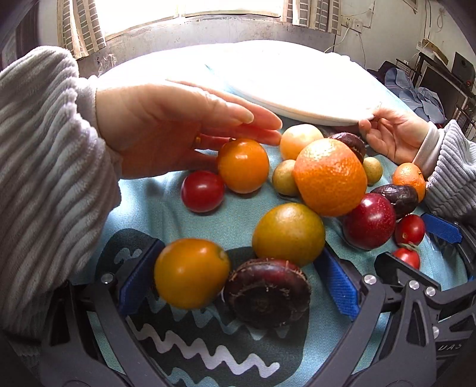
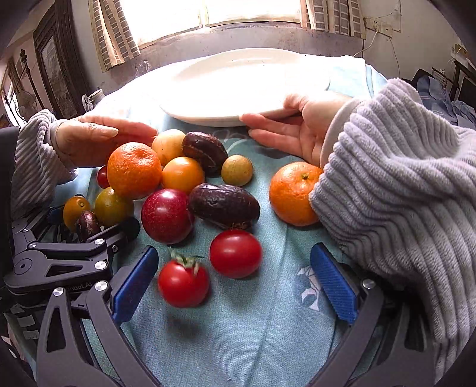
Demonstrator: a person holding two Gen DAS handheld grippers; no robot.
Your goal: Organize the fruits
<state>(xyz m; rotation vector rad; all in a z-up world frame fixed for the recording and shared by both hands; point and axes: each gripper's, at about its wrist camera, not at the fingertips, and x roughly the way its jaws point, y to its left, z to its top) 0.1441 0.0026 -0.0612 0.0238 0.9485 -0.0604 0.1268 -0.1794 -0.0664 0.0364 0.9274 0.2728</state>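
Note:
Several fruits lie on a light blue cloth (image 2: 238, 327). My left gripper (image 1: 238, 285) is open; an orange tomato (image 1: 192, 272) and a dark brown fruit (image 1: 267, 293) lie between its blue pads. My right gripper (image 2: 235, 285) is open around two red tomatoes (image 2: 183, 282) (image 2: 235, 253). A large orange (image 1: 330, 177), a red plum (image 1: 370, 220) and dark wrinkled fruits (image 2: 223, 205) lie further out. A white plate (image 2: 238, 89) sits beyond. Two bare hands (image 1: 178, 125) (image 2: 297, 131) flank the pile; the right one touches the plate's rim.
A second orange (image 2: 293, 193) lies against the right sleeve (image 2: 401, 193). The left gripper body (image 2: 59, 256) shows at the left of the right wrist view. A wall with a bright window (image 2: 208, 18) stands behind the table. Cluttered furniture (image 1: 440, 77) is at the far right.

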